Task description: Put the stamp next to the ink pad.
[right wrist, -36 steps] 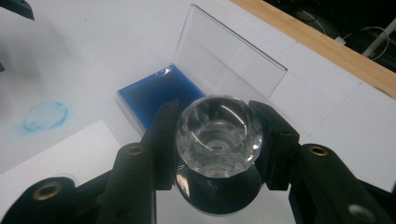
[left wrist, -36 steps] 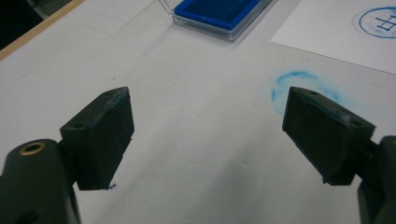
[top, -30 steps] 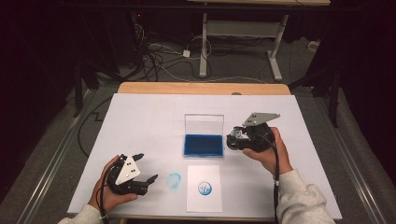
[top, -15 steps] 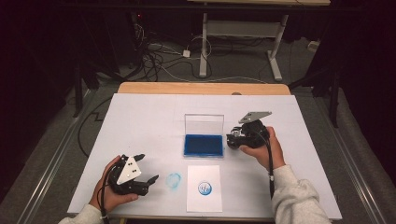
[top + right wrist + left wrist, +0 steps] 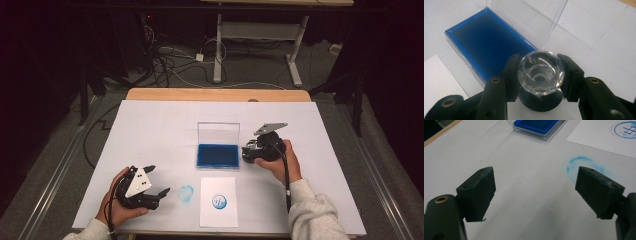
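nearest, at the table's front left: left gripper (image 5: 152, 185) resting in the hand, jaws wide, nothing between them, pointed toward a smeared blue ring (image 5: 186, 193) on the table cover. just right of that smear, a white sheet (image 5: 218, 212) with a crisp round blue print (image 5: 218, 201). farther in, at mid-table: open ink pad (image 5: 217, 155), clear lid standing upright at its far edge, long axis running left to right. hard by its right end, right gripper (image 5: 540, 75) clamped on a clear faceted-handled stamp (image 5: 541, 72), dark base below the handle. key relation: pad lying just left of the held stamp, close beside it; sheet nearer the person and to the left. judged: right hand far nearer the pad than the left, so a short sideways shift over the blue surface looks like the next call.
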